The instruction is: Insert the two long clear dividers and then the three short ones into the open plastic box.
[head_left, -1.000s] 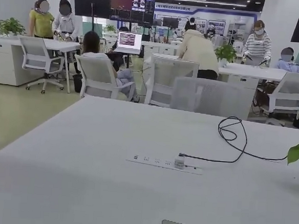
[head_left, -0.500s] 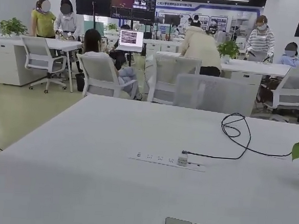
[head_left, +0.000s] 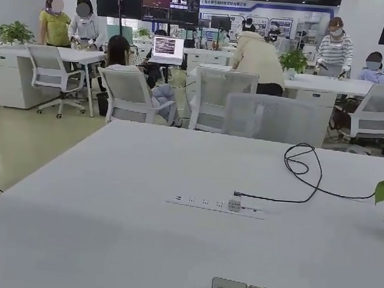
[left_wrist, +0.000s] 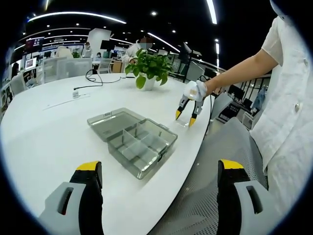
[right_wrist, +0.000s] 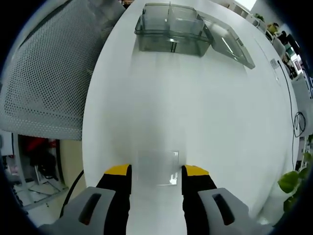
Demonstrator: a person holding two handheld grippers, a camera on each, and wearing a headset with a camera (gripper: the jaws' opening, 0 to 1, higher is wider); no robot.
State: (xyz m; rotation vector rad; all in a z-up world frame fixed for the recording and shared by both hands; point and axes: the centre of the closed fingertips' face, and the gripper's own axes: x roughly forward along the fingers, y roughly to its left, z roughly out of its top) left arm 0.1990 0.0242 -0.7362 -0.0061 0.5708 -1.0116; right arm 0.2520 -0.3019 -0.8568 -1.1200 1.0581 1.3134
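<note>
Seemingly partway: the open plastic box (left_wrist: pixel 122 157), mid-frame on the desk (left_wrist: pixel 49 137), already shows partitions (left_wrist: pixel 139 142) inside — count unclear. One clear divider (right_wrist: pixel 166 164) lies lower centre between the right gripper's (right_wrist: pixel 156 169) parted jaws; the left gripper (left_wrist: pixel 160 165) hangs spread, empty.

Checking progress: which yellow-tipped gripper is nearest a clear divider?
The right gripper, jaws open astride the small clear plastic divider; the left gripper hangs far back.

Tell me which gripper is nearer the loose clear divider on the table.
Right. The right gripper is at the divider, jaws either side of it; the left gripper hangs well back, nearer the open box.
</note>
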